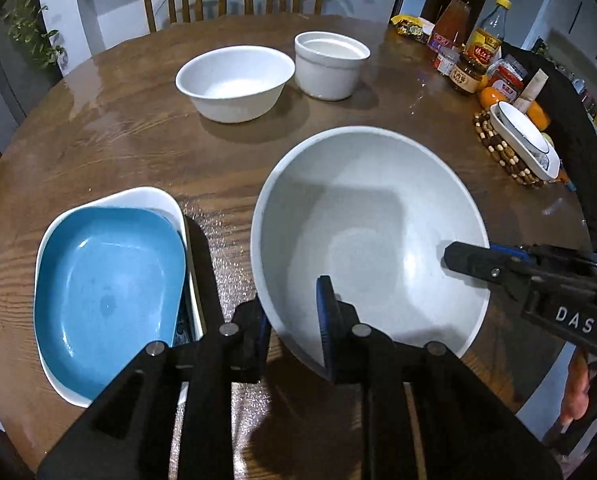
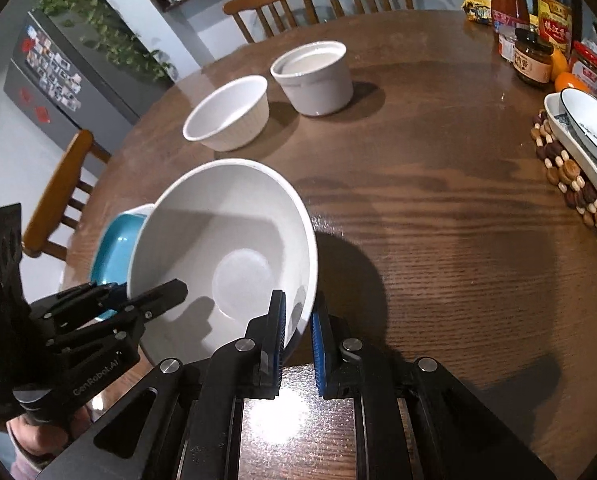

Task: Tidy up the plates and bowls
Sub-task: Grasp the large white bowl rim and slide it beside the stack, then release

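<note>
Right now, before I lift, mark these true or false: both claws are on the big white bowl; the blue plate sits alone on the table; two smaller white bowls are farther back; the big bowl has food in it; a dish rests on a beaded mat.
1. Both claws grip the big white bowl. True: the left claw and the right claw each pinch its rim.
2. The blue plate sits alone. False: it lies inside a white dish.
3. Two smaller white bowls stand farther back. True.
4. The big bowl holds food. False: it is empty.
5. A dish rests on a beaded mat. True.
</note>
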Motion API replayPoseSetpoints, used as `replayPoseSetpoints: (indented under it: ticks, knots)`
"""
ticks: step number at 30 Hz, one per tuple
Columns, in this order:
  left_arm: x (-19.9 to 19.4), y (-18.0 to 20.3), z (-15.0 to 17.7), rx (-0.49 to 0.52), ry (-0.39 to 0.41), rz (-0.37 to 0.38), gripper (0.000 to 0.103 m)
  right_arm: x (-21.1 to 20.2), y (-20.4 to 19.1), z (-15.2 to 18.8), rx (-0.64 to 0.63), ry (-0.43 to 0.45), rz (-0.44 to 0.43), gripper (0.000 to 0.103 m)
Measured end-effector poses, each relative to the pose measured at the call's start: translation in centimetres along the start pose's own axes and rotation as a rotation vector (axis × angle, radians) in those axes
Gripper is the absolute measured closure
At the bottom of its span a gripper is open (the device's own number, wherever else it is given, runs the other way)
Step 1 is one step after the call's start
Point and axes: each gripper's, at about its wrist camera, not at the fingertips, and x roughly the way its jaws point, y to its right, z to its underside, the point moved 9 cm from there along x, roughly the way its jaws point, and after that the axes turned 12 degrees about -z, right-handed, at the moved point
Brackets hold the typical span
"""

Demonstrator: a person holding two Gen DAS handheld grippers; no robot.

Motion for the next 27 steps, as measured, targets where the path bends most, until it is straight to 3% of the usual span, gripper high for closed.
replayPoseSetpoints:
  ticks: [2,5,6,9,13,15,19,21,27]
  knots:
    - [0.1,-0.1,-0.2,0.000,0.005,-0.001,0.078,0.3,0.1,-0.1,0.005,-0.002,0.002,0.090]
    - [0.1,-0.9,-0.6,-0.040,0.029,-0.020,0.055,-0.2,0.2,-0.6,-0.004,0.032,0.043,0.089]
    - [-0.2,-1.3,-0.7,-0.055,0.046,-0.018,0.047,-0.5,0.3,-0.7,-0.012,0.047,0.065,0.082]
    - [-1.6,-2.2,-1.4,-0.083,0.117,-0.025,0.045,-1.5,0.0,-1.0,-0.052,0.096,0.121,0.065]
    - [-3.2,-3.0,-1.9,-0.094,0.176,-0.050,0.038,-3.0,-1.0,-1.2,-0.103,0.151,0.169,0.063]
    - [-4.1,-3.4,-1.9,-0.091,0.210,-0.078,0.029,-3.7,-1.8,-1.1,-0.132,0.177,0.179,0.063]
    - [-5.5,-4.0,-1.5,-0.074,0.260,-0.116,0.028,-4.7,-3.6,-0.4,-0.189,0.209,0.174,0.060]
    - [-6.0,-4.6,-1.1,-0.082,0.276,-0.123,0.027,-4.9,-4.4,0.0,-0.207,0.217,0.162,0.052]
    - [-6.7,-7.0,-0.9,-0.160,0.295,-0.102,0.026,-4.9,-6.3,0.3,-0.251,0.227,0.128,0.051]
